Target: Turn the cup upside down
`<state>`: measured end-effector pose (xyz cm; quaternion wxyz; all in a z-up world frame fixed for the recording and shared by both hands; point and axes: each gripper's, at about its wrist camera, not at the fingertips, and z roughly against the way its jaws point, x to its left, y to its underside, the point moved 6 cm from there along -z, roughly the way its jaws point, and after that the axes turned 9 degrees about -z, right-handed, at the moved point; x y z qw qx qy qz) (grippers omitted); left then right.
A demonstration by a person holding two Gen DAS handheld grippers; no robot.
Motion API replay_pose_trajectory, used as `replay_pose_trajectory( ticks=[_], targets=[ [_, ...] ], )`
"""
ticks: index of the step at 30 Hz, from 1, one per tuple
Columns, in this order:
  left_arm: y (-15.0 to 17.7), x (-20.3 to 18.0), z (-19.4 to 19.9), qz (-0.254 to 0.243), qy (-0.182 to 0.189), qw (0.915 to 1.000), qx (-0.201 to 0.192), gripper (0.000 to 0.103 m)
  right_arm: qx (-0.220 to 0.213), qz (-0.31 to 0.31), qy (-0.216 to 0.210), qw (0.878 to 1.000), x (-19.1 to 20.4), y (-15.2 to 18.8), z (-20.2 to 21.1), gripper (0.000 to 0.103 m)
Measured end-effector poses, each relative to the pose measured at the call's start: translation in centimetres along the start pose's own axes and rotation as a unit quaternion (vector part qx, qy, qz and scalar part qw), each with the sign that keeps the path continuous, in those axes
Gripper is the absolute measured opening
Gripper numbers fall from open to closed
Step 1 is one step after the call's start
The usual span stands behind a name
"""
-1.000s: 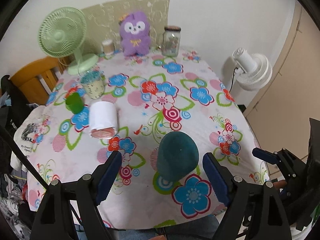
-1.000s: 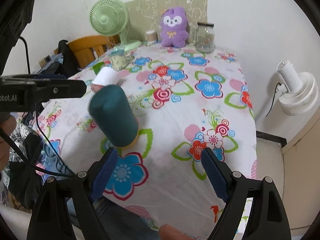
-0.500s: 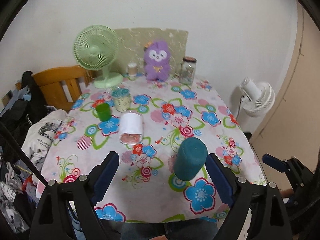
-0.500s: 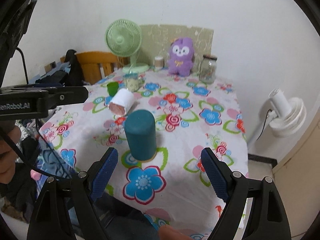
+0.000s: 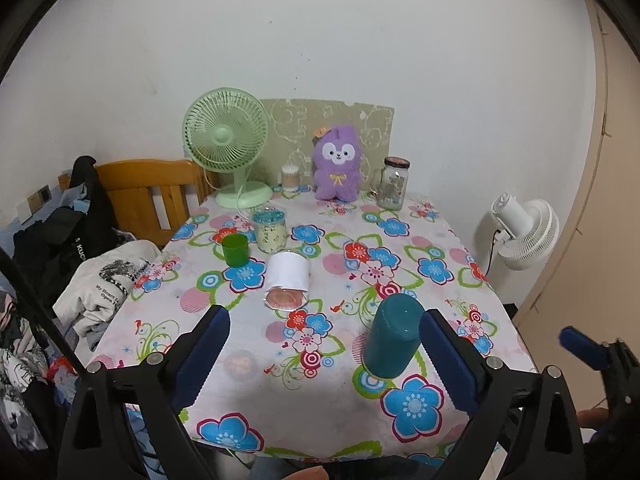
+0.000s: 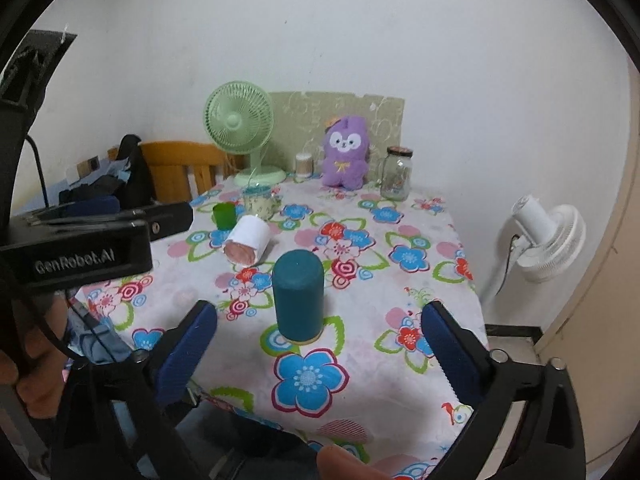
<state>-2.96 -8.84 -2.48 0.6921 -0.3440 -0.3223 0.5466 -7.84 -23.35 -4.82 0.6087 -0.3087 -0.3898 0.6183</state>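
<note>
A teal cup (image 5: 391, 336) stands upside down, closed base up, near the front edge of the flowered table (image 5: 440, 240); it also shows in the right wrist view (image 6: 298, 295). My left gripper (image 5: 322, 356) is open and empty, held back from the table's front edge, the cup close to its right finger. My right gripper (image 6: 318, 354) is open and empty, held back in front of the cup and apart from it. The left gripper body (image 6: 92, 240) shows at the left of the right wrist view.
A white cup (image 5: 287, 278) lies on its side mid-table, beside a small green cup (image 5: 235, 250) and a glass jar (image 5: 270, 230). At the back stand a green fan (image 5: 228, 140), a purple plush (image 5: 338, 168) and a jar (image 5: 394, 182). A wooden chair (image 5: 152, 194) with clothes stands left, a white fan (image 5: 524, 232) right.
Both grippers have pulled back and up from the table, so the whole table shows. The teal cup went from tilted to standing upside down.
</note>
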Motion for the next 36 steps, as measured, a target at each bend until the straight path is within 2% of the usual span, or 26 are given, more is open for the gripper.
replay_pose_trajectory(
  ticks=[3,8,16,23,36],
  targets=[
    [0.4,0.3,0.6,0.001,-0.012,0.9998,-0.015,0.101,-0.011,0.004,0.018,1.0,0.3,0.2,0.7,0.103],
    [0.7,1.3,1.6,0.003,-0.033,0.9988,-0.034,0.103,-0.002,-0.006,0.023,1.0,0.0,0.6,0.8,0.103],
    [0.8,1.9,1.9,-0.005,-0.056,0.9976,-0.041,0.103,-0.014,-0.017,0.053,0.998,-0.6,0.1,1.2,0.103],
    [0.9,2.1,1.8,-0.004,-0.064,0.9972,-0.038,0.103,-0.029,-0.016,0.073,0.997,-0.9,-0.5,1.5,0.103],
    [0.9,2.0,1.7,-0.007,-0.057,0.9975,-0.041,0.103,-0.042,-0.025,0.077,0.996,-1.1,-1.2,2.0,0.103]
  ],
)
